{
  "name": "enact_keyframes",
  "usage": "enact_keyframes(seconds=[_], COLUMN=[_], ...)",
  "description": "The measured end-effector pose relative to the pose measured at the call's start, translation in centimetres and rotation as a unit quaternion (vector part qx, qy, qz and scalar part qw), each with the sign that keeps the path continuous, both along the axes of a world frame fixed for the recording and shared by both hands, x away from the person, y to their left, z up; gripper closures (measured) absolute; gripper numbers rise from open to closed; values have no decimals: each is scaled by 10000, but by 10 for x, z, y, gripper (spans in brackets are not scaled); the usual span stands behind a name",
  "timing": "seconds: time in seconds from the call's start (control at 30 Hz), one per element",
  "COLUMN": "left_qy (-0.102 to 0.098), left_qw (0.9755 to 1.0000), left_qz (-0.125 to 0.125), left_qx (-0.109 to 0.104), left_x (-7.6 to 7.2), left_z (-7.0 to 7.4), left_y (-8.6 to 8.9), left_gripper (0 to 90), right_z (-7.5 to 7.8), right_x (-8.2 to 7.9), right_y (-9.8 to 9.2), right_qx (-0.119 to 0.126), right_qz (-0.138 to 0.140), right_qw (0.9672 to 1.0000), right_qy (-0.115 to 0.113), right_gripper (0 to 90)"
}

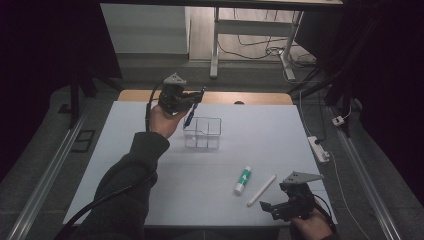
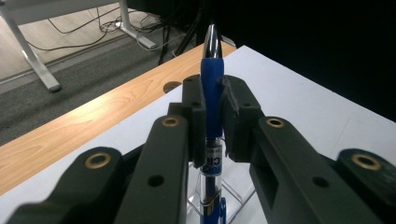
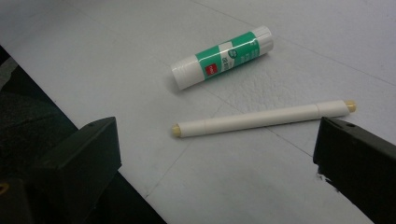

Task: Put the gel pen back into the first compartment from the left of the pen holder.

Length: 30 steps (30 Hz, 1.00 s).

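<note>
One blue pen, one clear organizer, one glue stick, one white marker.

You are gripping the blue pen [image 2: 211,100] in your left gripper [image 1: 184,99], jaws clamped on its barrel, raised just above the clear divided organizer [image 1: 202,133]. Your right gripper [image 1: 274,207] is resting low with jaws spread wide, empty, near the white marker [image 3: 264,118] and glue stick [image 3: 223,56] lying apart on the white table [image 1: 260,130].

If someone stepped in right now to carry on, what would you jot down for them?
Left gripper: jaws shut on the blue pen, held above the clear organizer.
Right gripper: jaws open, holding nothing, near the table's front edge.
Glue stick and white marker lie on the table ahead of the right gripper.
Done: pen picked up.
Left: probably drop the pen into a compartment, then the other two.
</note>
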State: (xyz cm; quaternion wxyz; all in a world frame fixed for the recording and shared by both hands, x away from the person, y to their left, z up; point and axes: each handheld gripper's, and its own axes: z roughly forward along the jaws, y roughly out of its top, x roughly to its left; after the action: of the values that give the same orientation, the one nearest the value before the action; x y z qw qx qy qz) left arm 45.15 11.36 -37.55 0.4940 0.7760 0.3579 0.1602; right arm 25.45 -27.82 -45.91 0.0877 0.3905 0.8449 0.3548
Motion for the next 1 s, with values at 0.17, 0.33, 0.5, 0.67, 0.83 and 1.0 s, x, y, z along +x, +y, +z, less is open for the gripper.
enact_keyframes(seconds=[0.17,0.33,0.5,0.67,0.83,1.0], left_qy=[-6,-27,-92,-51,29,147], left_qw=[10000,9999,9999,10000,9999,9997], left_qz=[46,73,81,40,54,83], left_qx=[-66,-105,-76,17,126,158], left_x=[6,10,12,14,13,12], left_z=[-10,-21,-30,-40,-52,-62], left_y=[0,2,4,1,-1,2], left_gripper=[798,798,798,797,797,797], right_z=[0,0,0,0,0,0], right_x=[0,0,0,0,0,0], right_y=[0,0,1,0,0,0], right_qx=[-1,0,-13,-18,-7,-21], right_qz=[12,20,35,52,50,59], right_qw=[10000,10000,10000,10000,10000,10000], right_qy=[7,17,23,18,18,15], right_gripper=[7,7,8,35,35,35])
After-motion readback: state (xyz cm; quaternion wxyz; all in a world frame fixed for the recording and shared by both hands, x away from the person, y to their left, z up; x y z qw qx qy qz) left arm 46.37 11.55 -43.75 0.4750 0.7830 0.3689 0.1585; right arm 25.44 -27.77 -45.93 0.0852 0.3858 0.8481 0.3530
